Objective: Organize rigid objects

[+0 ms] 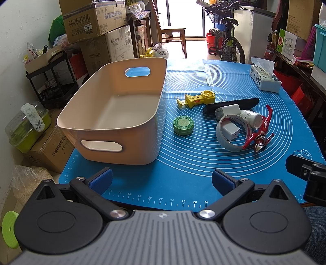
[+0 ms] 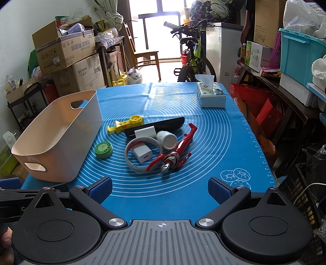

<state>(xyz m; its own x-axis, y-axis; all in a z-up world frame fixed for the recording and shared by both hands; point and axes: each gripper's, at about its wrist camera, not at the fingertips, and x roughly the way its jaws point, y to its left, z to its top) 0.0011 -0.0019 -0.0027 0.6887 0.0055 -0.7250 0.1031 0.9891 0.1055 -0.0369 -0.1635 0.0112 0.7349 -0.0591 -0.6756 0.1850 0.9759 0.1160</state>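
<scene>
Just ahead of the right gripper [image 2: 160,188], held wide and empty, the figure [image 2: 175,152] is seen lying lengthwise away from it, nearer than the equally wide left gripper [image 1: 162,180], bin [image 2: 51,130] to the left.

Bright daylight pours through the far window [image 2: 161,12], washing out the floor [image 2: 169,70] beyond the bench; a wooden chair [image 2: 145,55] stands in that glare; a bicycle [image 2: 193,59] leans by a white cabinet [image 2: 222,53]. Left side — stacked cardboard boxes [image 2: 67,51] against a pale wall [image 1: 24,26], a black trolley [image 1: 55,81] below; right side — a dark shelf [image 2: 285,89] carrying a teal crate [image 2: 301,51].
</scene>
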